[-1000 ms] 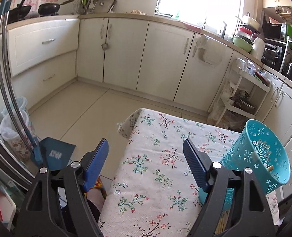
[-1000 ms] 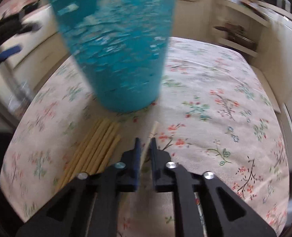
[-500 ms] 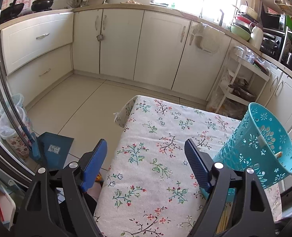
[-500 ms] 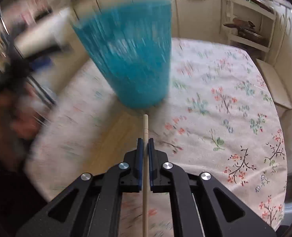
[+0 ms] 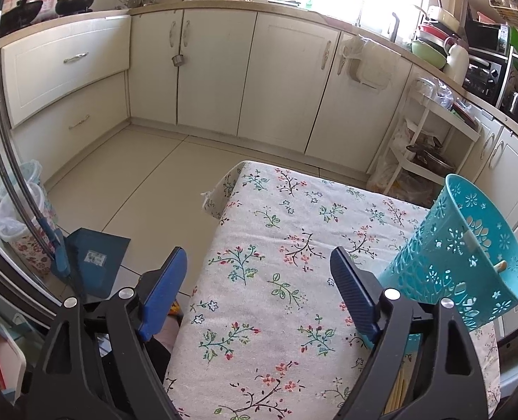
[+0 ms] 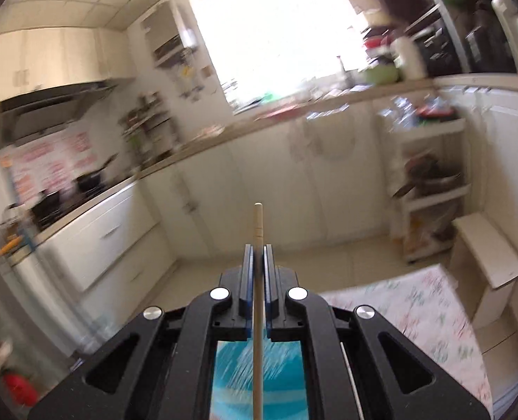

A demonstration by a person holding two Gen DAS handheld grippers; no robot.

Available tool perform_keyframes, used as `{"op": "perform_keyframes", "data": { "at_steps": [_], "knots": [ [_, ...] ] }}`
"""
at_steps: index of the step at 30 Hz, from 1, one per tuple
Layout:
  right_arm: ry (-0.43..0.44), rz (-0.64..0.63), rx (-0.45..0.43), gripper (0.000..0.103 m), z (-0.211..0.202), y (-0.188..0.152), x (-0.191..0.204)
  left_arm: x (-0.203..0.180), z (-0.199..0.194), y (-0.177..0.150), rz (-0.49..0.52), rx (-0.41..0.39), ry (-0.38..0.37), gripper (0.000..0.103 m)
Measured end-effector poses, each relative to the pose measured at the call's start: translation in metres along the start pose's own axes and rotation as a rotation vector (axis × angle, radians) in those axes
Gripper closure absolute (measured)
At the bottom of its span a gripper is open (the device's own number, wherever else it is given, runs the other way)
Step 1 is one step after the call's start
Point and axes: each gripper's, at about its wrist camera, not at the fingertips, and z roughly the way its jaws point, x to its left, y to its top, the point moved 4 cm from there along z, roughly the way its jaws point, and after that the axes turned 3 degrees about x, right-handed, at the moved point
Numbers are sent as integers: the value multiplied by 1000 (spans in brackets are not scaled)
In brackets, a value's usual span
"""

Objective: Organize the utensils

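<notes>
Since half a second before, the right tool had swung upward with its chopstick, so that its camera now faced the kitchen cabinets and window instead of the flowered cloth; the turquoise basket, which had stood ahead of it, now showed only as a blurred blue patch beneath the tool's body. The left tool had barely shifted.

The right tool's blue pads were pressed together on the chopstick, which ran straight down the middle of the view between them, its tip standing out beyond the fingertips and its shaft passing back under the frame over the blue patch. The background was smeared by motion.

The left tool held nothing and its jaws were spread wide, one finger over the counter's left edge, the other over the cloth just beside the basket's base. The basket stood tilted on the counter at the right, its open mouth leaning toward the right, with a pale stick end showing inside. More wooden chopsticks lay on the cloth below the basket, partly hidden behind the left tool's right arm.
</notes>
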Motion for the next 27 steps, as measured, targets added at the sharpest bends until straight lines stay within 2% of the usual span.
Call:
{"op": "perform_keyframes", "data": {
  "at_steps": [2,4,7,11,16,19,22,24,26,27],
  "knots": [
    [-57,-3,-9,97,18,-3,-2,0,0,1,-2,2,-7,23],
    [-78,-2,21,97,27,-12,-5,1,0,1,-2,3,-14,22],
    [-77,-6,74,97,32,-26,-8,1,-1,1,-3,6,-24,21],
    [-70,-47,104,95,22,-37,-8,2,0,1,-8,15,-25,21],
    [-58,-57,88,93,-27,-49,-9,4,4,-1,0,27,-3,21],
    [-69,-37,87,82,-70,-74,-16,6,8,-3,0,39,15,20],
    [-89,-47,230,80,-83,-133,-23,6,11,-6,9,53,24,20],
    [-107,-59,395,80,-71,-185,-30,5,12,-9,23,63,28,20],
    [-108,-21,500,81,-56,-215,-37,3,13,-13,42,71,32,20],
    [-112,-5,521,81,-49,-224,-41,2,14,-14,50,74,35,20]
  ]
}}
